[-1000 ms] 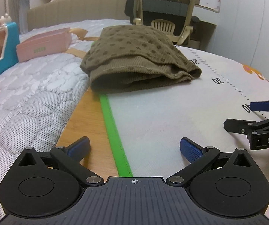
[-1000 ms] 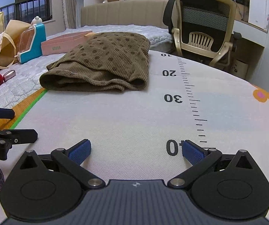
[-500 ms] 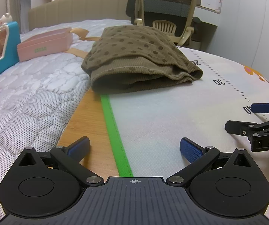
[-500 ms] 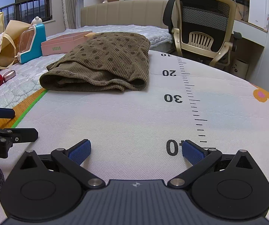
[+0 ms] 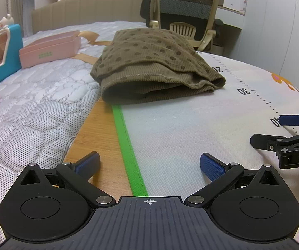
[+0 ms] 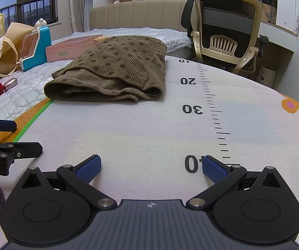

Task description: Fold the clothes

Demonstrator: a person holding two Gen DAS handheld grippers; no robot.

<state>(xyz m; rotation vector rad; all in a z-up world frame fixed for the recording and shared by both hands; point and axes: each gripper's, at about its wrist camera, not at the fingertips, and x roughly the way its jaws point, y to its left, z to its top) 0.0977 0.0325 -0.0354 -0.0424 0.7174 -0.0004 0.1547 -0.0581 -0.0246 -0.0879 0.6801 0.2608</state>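
1. The bed [image 5: 34, 108] with its quilted white mattress stretches away to my left, and a pale headboard [image 6: 136, 14] closes its far end.
2. A white mat [image 6: 149, 129] with a green edge and a printed number scale lies under both my grippers, over a wooden board [image 5: 99, 137].
3. An office chair [image 6: 226, 31] stands beyond the mat's far edge.
4. The brown dotted garment [image 5: 149, 66] lies folded at the far end of the mat, its left side overhanging the green edge.
5. A pink box [image 5: 49, 50] sits on the mattress, left of the garment.
6. My left gripper [image 5: 149, 164] hovers low over the green edge, spread wide and holding nothing.
7. My right gripper [image 6: 151, 166] is likewise wide apart and empty, near the scale's last number.
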